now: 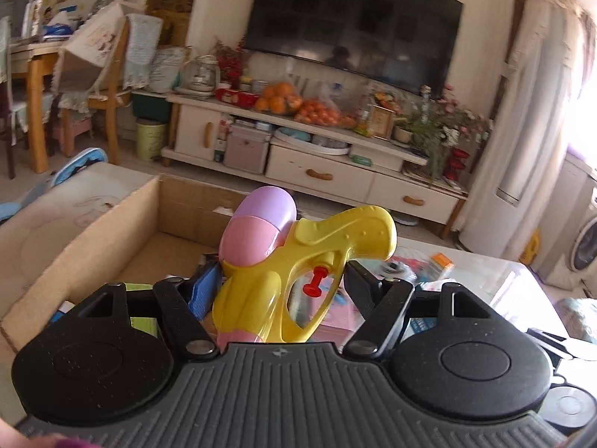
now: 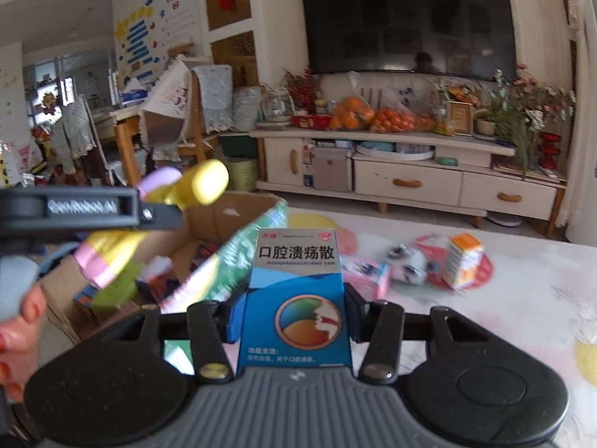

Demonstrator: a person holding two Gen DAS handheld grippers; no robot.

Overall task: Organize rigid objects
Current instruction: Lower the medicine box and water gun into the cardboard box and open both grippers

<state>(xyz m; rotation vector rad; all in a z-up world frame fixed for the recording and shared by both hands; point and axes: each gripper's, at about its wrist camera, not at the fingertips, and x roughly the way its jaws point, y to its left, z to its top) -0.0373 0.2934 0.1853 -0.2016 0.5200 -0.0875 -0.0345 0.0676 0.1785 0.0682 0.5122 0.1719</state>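
Left gripper (image 1: 283, 280) raised above the cardboard box (image 1: 112, 224) at lower left of the frame, jaws clamped on a yellow water pistol (image 1: 298, 265), grip end tilted toward upper right. Right gripper (image 2: 294, 310) level over the table (image 2: 522, 298), jaws closed on an upright blue medicine box (image 2: 296, 298) at frame centre. Orange-and-white carton (image 2: 462, 261) and pink box (image 2: 367, 274) lying beyond, well apart from the fingers.

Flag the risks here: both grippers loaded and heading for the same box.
1. The left gripper clamps the toy water gun across an irregular body; it may twist or slip.
2. Both loads are converging on the cardboard box, so the grippers could collide.
3. The blue medicine box could crush in the right gripper.
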